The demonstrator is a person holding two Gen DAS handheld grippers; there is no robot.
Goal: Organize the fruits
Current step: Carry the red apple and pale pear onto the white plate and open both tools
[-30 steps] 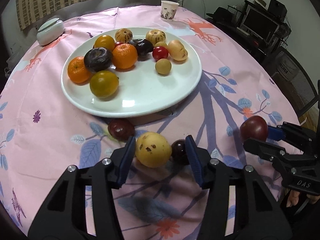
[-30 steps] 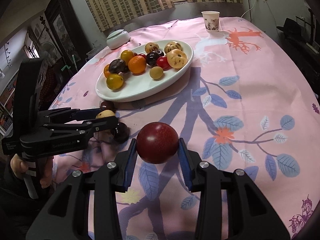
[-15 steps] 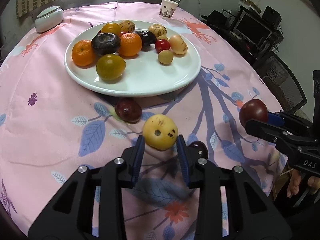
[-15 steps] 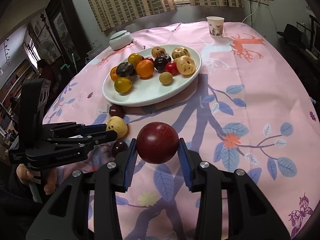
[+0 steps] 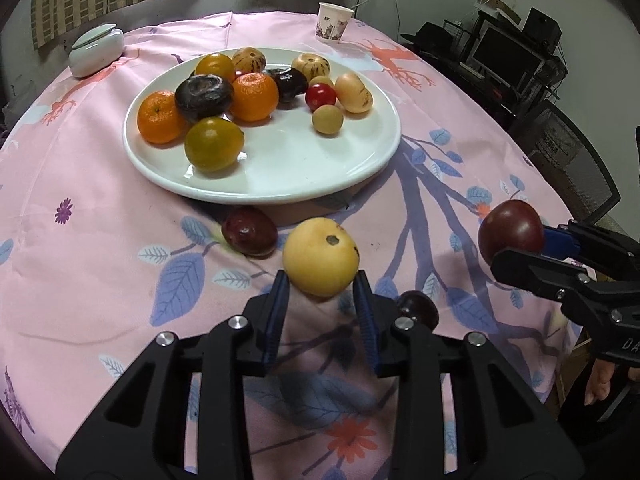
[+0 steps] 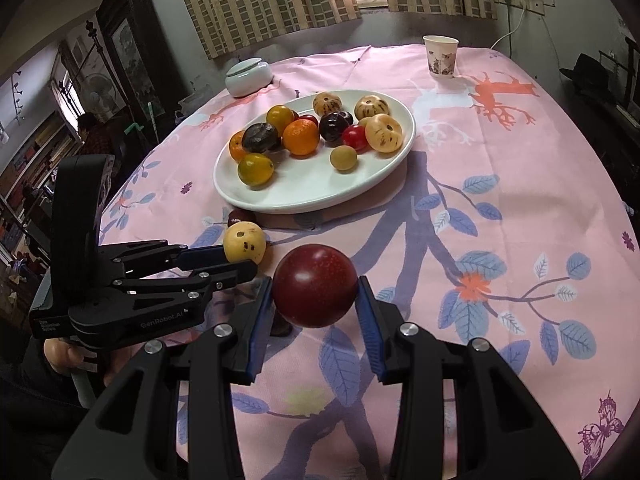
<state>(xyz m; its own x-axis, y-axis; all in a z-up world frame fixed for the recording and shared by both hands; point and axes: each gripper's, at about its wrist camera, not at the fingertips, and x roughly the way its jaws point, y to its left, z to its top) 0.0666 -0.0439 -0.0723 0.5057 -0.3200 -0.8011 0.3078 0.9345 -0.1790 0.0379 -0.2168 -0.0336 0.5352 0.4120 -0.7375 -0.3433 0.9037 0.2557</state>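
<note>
- Yellow spotted fruit (image 5: 320, 257): clamped between the two blue pads of the left gripper (image 5: 321, 285), which is closed down onto it. In the right wrist view the fruit appears clear of the tablecloth (image 5: 100, 240), in front of the plate's near rim.
- Dark red fruit (image 6: 315, 285): pinched between the pads of the right gripper (image 6: 316, 300), the jaws only as far apart as the fruit is wide. It too appears lifted, over the near part of the table to the right of the yellow one.
- White plate (image 5: 280, 178): already carries about a dozen fruits, among them two oranges, two yellow-green citrus, two dark purple pieces, a small red one and several pale speckled ones. These are crowded toward its far half; the near half is bare and offers room.
- Fruits left on the cloth: a dark red plum (image 5: 249, 231) just before the plate's rim, and a small dark fruit (image 5: 418, 307) just beside the left gripper's right finger.
- Progress, as a judgement: most of the fruit is gathered. Four pieces remain off the plate, two in hand and awaiting placement, two not yet picked up.
- Surroundings: a paper cup (image 5: 335, 22) and a lidded white jar (image 5: 96, 51) stand beyond the plate, well apart from the work.
</note>
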